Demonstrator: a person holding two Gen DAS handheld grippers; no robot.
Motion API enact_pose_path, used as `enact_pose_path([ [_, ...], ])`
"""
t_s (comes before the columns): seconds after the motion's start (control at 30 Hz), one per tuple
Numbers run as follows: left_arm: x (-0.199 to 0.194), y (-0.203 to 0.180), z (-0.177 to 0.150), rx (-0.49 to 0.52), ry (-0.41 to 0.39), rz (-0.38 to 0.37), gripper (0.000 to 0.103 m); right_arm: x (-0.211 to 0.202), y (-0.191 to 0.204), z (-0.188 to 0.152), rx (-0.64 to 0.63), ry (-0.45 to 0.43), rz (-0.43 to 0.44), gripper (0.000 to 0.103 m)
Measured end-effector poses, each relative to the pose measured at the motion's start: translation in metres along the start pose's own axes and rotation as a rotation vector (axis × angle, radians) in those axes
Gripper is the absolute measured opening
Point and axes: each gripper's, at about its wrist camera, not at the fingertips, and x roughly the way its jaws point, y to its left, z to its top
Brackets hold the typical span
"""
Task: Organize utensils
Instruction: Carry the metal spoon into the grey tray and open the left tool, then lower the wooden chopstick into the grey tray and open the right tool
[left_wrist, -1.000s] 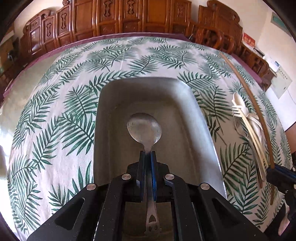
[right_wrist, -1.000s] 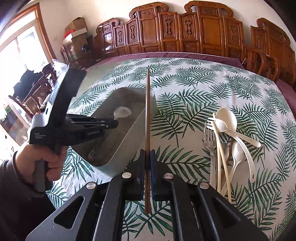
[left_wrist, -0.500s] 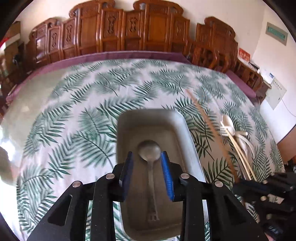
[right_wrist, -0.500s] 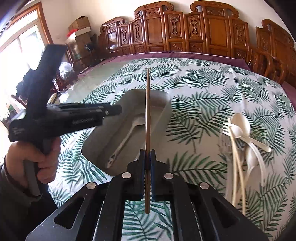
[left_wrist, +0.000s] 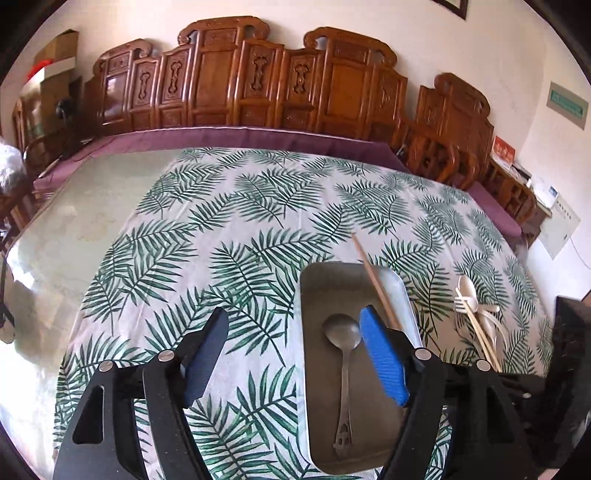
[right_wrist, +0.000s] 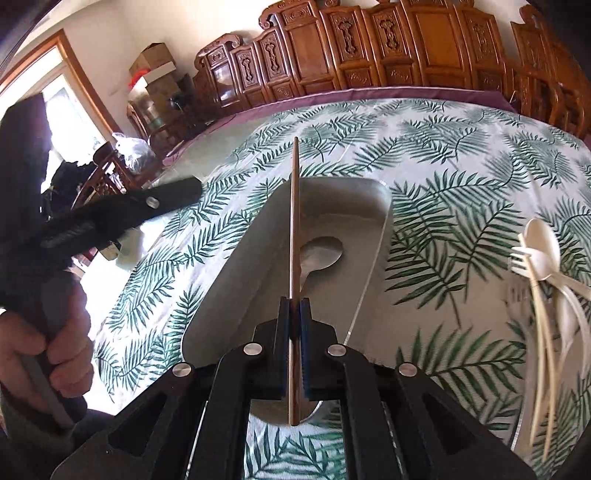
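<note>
A metal spoon (left_wrist: 341, 334) is lying in the grey tray (left_wrist: 314, 369) at lower right of the left wrist view, bowl pointing up the frame, while the left claw (left_wrist: 295, 358) is hanging above with its jaws just having been opening, spread wide with nothing between them. In the right wrist view the right claw (right_wrist: 294, 325) is pinching a wooden chopstick (right_wrist: 294, 221) over the tray, centre frame. Pale plastic cutlery (right_wrist: 543, 266) is lying heaped on the leaf-print bench (right_wrist: 443, 147) at right.
</note>
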Motion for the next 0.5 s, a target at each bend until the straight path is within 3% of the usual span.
enact_pose_path([
  [0.3, -0.001, 0.003, 0.0, -0.012, -0.005, 0.011, 0.074, 0.022, 0.005, -0.008, -0.032, 0.023, -0.034, 0.007],
  [0.5, -0.001, 0.0, -0.002, 0.0, 0.0, 0.02, 0.074, 0.002, 0.003, -0.008, -0.06, -0.014, -0.02, 0.01],
])
